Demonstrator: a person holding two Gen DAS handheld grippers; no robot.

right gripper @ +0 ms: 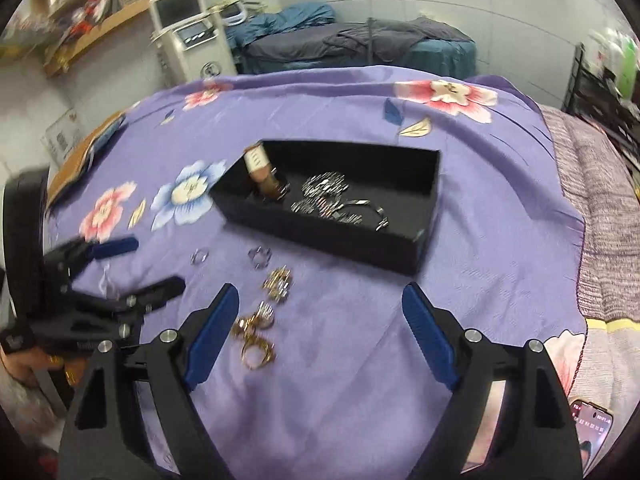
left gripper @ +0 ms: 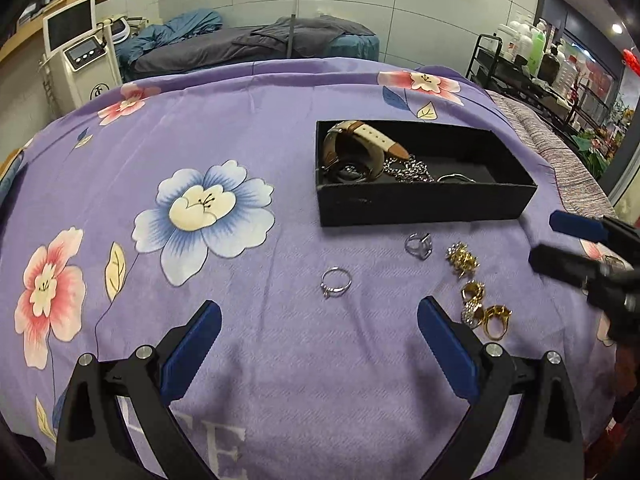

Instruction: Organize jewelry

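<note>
Hovering over a purple floral bedspread (left gripper: 240,120) with the left gripper (left gripper: 319,306) and the right gripper (right gripper: 321,291) both spread wide, pads bare, gripping nothing.

Lying just ahead of the left jaws, almost centred between them: a thin silver ring (left gripper: 336,282). Farther ahead and toward the right-hand jaw: a second silver ring (left gripper: 419,245) and a spiky gold cluster (left gripper: 463,260). Just outside that jaw's tip: a heap of gold rings (left gripper: 484,308). From the right wrist, the same heap close against the left-hand jaw, just inside the gap. Well ahead of both grippers: an open black box (left gripper: 424,204), already holding a strapped watch (left gripper: 360,148) and a silver chain (left gripper: 408,168).

Judging these rings light, rigid and slick, apt to skate off a pad or sink a little into the soft cloth. Best pinched across the band, one pad on each side, pressing lightly into the fabric and taking one piece at a time. Probably snaggy, that gold cluster, and the heap liable to lift as a tangle.

Blurred in the right wrist view, leaving the count of gold pieces uncertain. Impossible to tell whether those rings merely touch or interlock. Hidden behind the box's near wall, part of its floor. Cut off at the frame edge, outside the right gripper's right-hand jaw: a lit phone (right gripper: 592,428).
</note>
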